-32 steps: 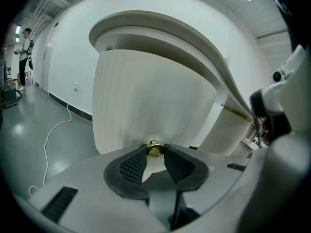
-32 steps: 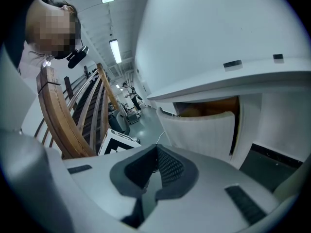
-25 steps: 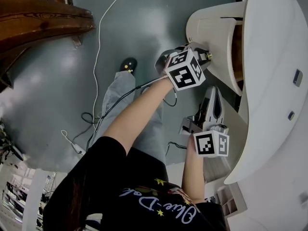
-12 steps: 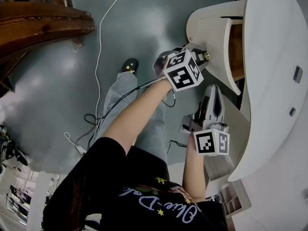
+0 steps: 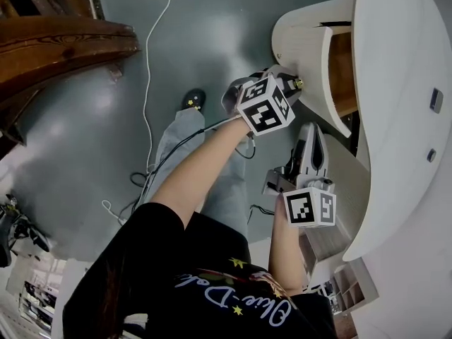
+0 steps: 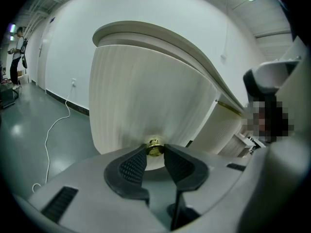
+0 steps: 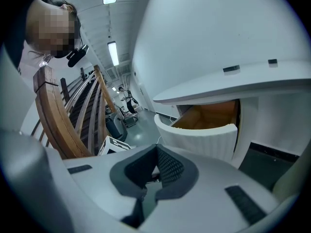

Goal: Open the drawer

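Note:
The drawer point(image 5: 311, 48) has a curved, ribbed white front and stands partly pulled out from under the white desk top point(image 5: 402, 83); its wooden inside point(image 5: 340, 69) shows. My left gripper point(image 5: 293, 85) reaches the drawer front, and its jaws are shut on the small brass knob point(image 6: 154, 148) in the middle of the ribbed front point(image 6: 150, 101). My right gripper point(image 5: 313, 131) hangs lower and nearer to me, beside the desk body, shut with nothing between its pads point(image 7: 165, 166). From there the open drawer point(image 7: 199, 137) lies ahead and to the right.
A white cable point(image 5: 147, 69) runs across the grey floor. A dark wooden structure point(image 5: 63, 41) fills the upper left. The person's leg and shoe point(image 5: 189, 99) are below the left arm. A lower white cabinet part point(image 5: 346, 182) sits right of my right gripper.
The drawer front has come slightly further out with my left gripper, and more of its wooden inside shows. The right gripper has kept its place.

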### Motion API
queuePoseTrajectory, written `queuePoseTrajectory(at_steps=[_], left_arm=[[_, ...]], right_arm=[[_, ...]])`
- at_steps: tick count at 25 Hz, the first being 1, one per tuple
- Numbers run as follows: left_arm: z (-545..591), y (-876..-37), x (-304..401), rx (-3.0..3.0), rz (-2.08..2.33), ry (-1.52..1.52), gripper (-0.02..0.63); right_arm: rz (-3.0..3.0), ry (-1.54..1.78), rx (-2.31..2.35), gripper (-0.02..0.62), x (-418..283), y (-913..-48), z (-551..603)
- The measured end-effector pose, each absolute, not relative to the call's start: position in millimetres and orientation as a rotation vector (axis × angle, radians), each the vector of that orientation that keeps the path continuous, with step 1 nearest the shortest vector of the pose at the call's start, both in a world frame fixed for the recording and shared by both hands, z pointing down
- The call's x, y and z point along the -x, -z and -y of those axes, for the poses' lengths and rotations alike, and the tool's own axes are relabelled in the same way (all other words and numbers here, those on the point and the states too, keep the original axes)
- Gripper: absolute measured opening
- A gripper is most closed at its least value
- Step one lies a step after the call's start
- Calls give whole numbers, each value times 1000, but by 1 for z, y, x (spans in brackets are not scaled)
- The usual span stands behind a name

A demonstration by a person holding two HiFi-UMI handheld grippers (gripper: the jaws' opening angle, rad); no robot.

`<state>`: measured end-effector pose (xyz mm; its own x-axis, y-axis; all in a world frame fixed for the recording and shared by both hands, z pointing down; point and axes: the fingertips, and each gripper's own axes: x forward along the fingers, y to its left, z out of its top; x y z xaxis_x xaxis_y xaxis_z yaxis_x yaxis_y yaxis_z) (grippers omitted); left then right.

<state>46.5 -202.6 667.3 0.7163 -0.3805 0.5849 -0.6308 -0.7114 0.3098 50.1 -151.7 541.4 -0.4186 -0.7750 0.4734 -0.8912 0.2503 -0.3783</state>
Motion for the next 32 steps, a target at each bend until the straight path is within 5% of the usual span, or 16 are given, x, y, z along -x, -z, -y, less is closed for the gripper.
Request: queuePoseTrajectory(at_steps=[32], left_arm=[[174,-670,-21,-2423,647,-732,109]], right_arm=[[2240,-956,-1799,-2,-42,-529,149]])
